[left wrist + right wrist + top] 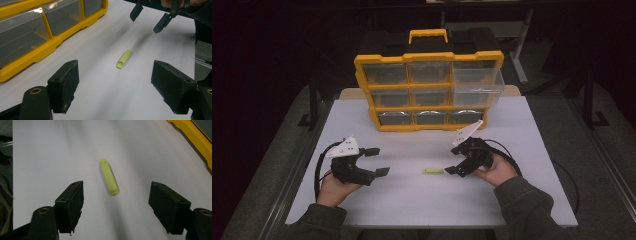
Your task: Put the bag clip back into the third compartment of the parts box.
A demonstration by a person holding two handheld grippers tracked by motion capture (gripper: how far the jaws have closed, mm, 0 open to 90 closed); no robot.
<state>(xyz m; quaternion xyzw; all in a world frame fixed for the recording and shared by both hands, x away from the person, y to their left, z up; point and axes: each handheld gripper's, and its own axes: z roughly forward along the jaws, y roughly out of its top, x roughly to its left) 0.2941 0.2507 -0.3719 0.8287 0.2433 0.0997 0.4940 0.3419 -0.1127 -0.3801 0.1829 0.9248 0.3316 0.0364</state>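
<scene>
A small yellow-green flat piece (432,171) lies on the white table (412,200), between my two grippers. My left gripper (379,161) is to its left, open and empty, pointing toward it. In the left gripper view the piece (124,59) lies ahead of the open jaws (117,87), with the right gripper (146,22) beyond it. My right gripper (455,161) hovers just right of the piece with its jaws apart. In the right gripper view the piece (108,176) lies just ahead of the open gripper (120,206), touching neither pad.
A yellow organiser (429,90) with clear drawers stands upright at the back of the table, its handle on top. Its upper right drawer (477,82) is pulled out. The organiser's base (37,53) runs along the left of the left gripper view.
</scene>
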